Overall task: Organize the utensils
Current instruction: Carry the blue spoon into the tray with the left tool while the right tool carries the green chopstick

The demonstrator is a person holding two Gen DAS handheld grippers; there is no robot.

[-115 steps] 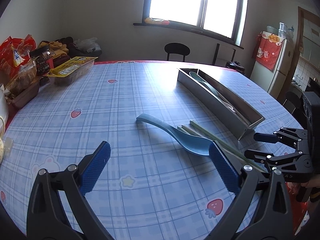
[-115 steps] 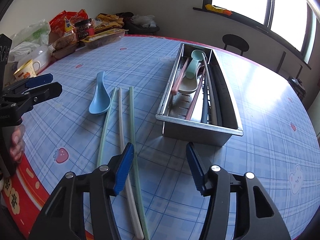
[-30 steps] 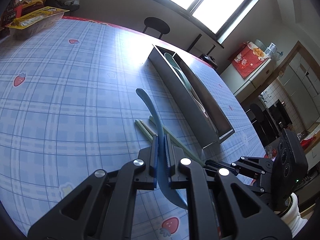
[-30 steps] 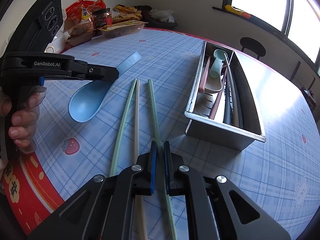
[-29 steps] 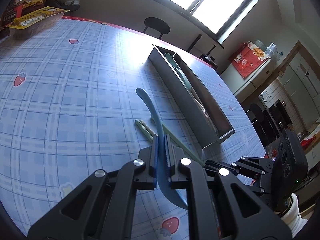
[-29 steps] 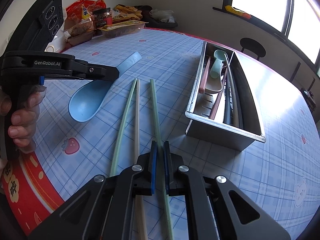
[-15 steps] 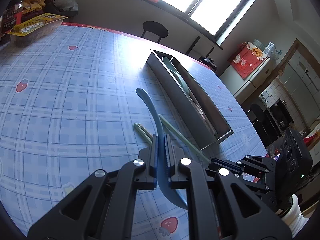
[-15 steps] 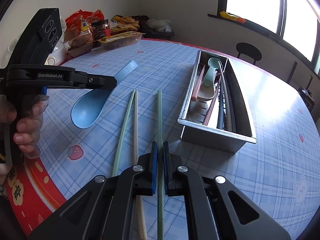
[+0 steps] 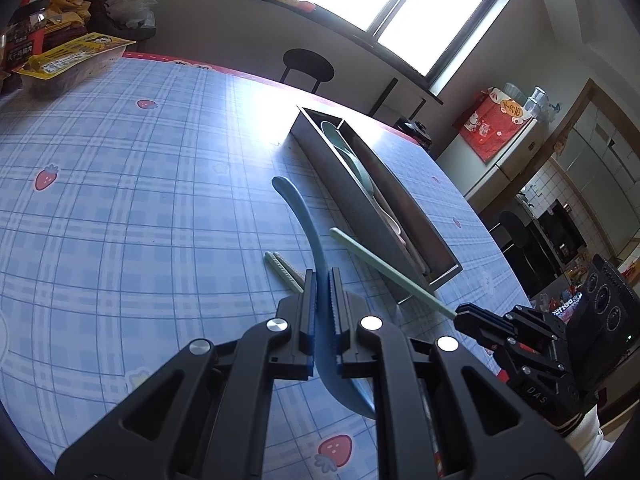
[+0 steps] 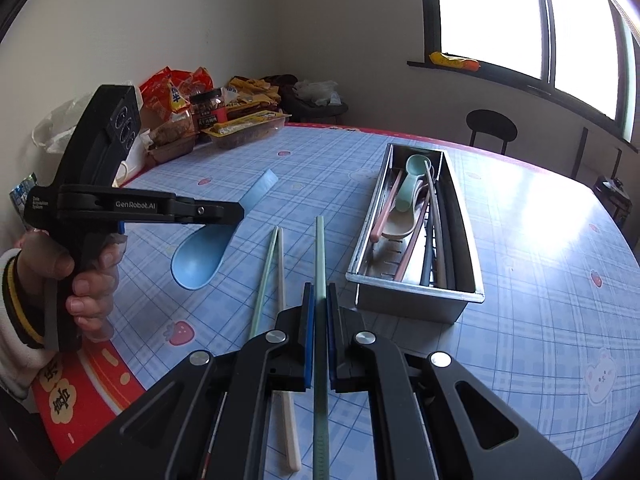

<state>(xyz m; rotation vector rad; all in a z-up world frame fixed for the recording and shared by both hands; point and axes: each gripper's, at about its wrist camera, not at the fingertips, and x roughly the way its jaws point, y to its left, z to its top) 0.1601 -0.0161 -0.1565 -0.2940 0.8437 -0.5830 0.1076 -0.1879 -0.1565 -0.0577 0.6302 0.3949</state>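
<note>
My left gripper (image 9: pixel 321 280) is shut on the blue spoon (image 9: pixel 301 216), held off the table with its handle pointing away; in the right wrist view the spoon's bowl (image 10: pixel 202 258) hangs below that left gripper (image 10: pixel 240 213). My right gripper (image 10: pixel 319 292) is shut on a green chopstick (image 10: pixel 319 248), lifted above the cloth. From the left wrist view that chopstick (image 9: pixel 384 270) slants up out of the right gripper (image 9: pixel 458 314). Two more chopsticks (image 10: pixel 272 272) lie on the table. The steel utensil tray (image 10: pixel 416 300) stands to the right and holds several utensils.
The round table (image 10: pixel 540 280) has a blue plaid cloth with strawberries. Snack packets and a jar (image 10: pixel 208 110) crowd its far left edge. A black stool (image 10: pixel 491 126) stands beyond the table under the window. A person's hand (image 10: pixel 86 272) grips the left gripper's handle.
The right gripper has risen with the green chopstick, lifting it off the table and swinging its tip toward the tray. The left gripper keeps still with the spoon.
</note>
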